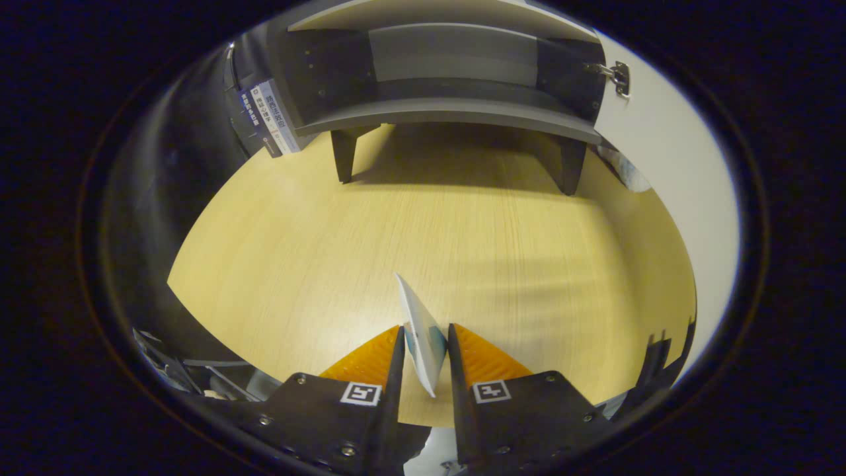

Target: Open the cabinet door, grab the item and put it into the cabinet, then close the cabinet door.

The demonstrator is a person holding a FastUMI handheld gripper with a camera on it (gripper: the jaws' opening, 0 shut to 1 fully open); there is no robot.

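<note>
My gripper (425, 334) is shut on a thin white packet with blue print (418, 324), held edge-on between both fingers, its pointed end sticking out ahead of the fingertips. It hangs above the light wooden table (429, 225). Well beyond the fingers stands a small dark grey cabinet (449, 73) on short legs, its inside open to me with a bare shelf floor. Its door (667, 165), pale on the inner face, is swung wide open to the right, with a metal hinge (618, 76) at the top.
A box with printed labels (268, 119) leans beside the cabinet's left leg. A crumpled pale item (624, 168) lies by the right leg near the door. Dark booth cloth surrounds the table.
</note>
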